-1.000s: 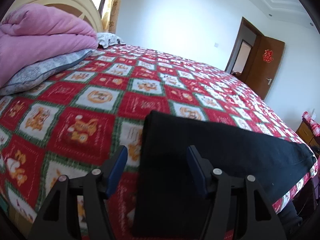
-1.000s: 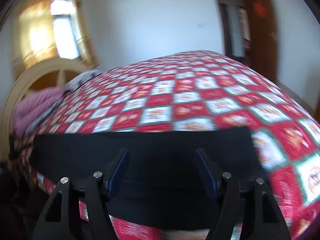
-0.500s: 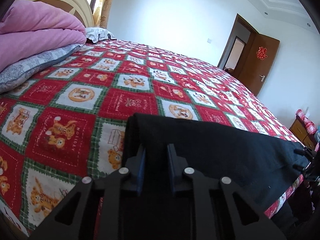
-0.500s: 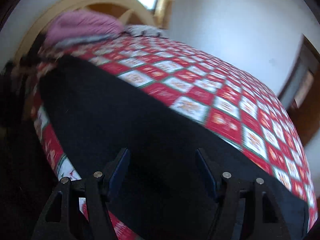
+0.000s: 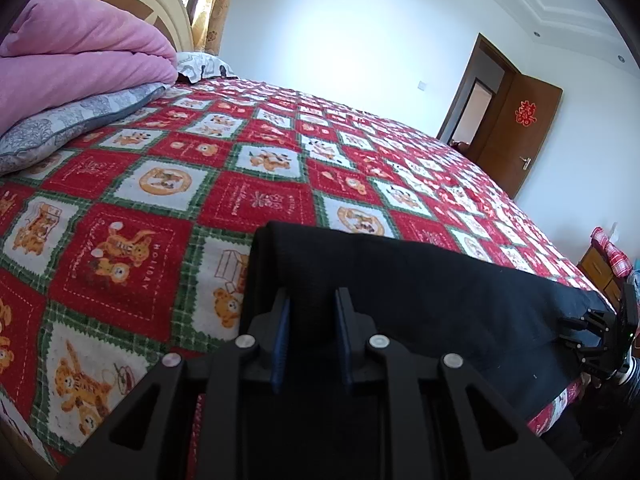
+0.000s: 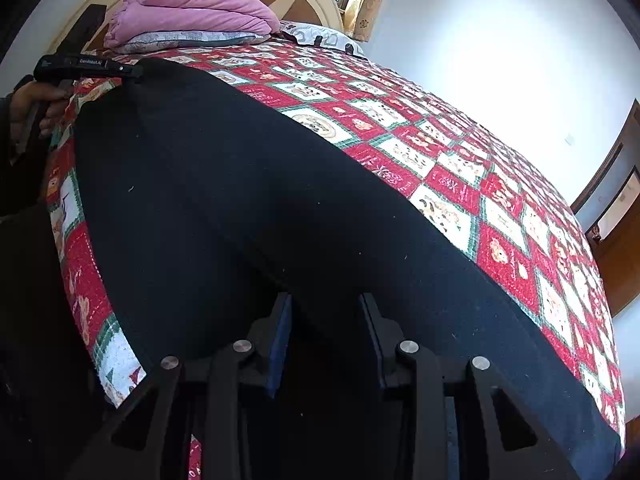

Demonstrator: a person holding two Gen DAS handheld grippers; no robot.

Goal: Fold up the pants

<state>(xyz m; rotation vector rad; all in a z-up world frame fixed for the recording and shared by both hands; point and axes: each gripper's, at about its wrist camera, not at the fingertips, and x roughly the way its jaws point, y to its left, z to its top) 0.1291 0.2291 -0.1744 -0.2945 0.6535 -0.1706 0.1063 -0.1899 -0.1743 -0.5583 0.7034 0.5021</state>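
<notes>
The pants [image 5: 420,300] are plain black, of a soft matte cloth with a few pale specks of lint on it. They lie flat in one long band along the near edge of the bed [image 5: 256,200], over its red, white and green checked cover. In the left wrist view the near end has a straight, slightly thick edge, and it is a little raised where it is pinched. The band runs from there towards the far right. In the right wrist view the pants [image 6: 248,184] fill the lower frame, smooth, with a shallow crease running lengthwise down the middle.
</notes>
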